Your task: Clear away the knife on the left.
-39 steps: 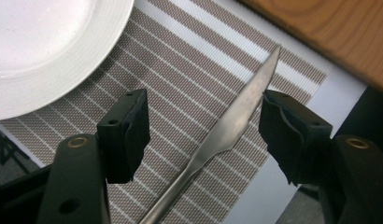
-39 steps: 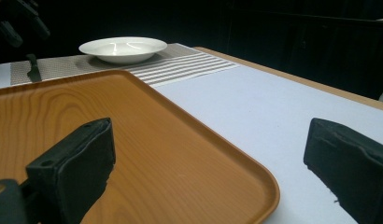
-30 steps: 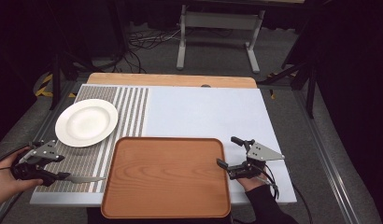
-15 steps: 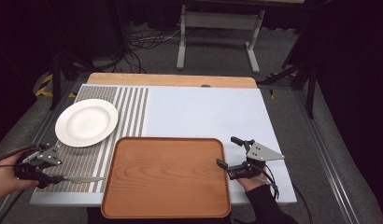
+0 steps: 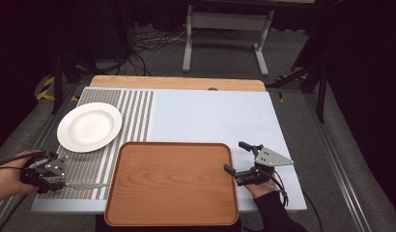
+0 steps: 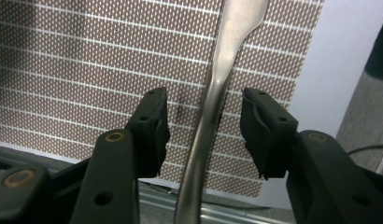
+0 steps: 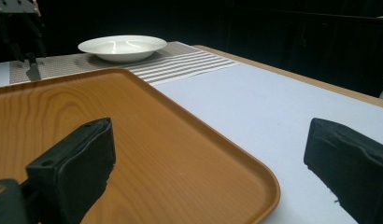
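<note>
Tray [image 5: 172,186] ahead of my right gripper [image 5: 238,157]: orange-brown wood grain. Plate [image 5: 89,126] beyond my left gripper [image 5: 55,176]: plain white. Mat [image 5: 90,164] under my left gripper: brown with fine white dot weave, white stripes along side nearest tray. Knife [image 6: 213,102] between my left jaws: dull silver. Jaws on both my grippers: black. Table [image 5: 220,116] past my right gripper: pale blue-white, light wood far edge.

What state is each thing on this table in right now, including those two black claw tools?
Round white plate: upright, empty, on the striped mat.
Rectangular wooden tray: flat, empty.
Silver metal knife: lying on the mat, between open jaws.
Left gripper: open, astride the knife handle.
Right gripper: open, beside the tray.
</note>
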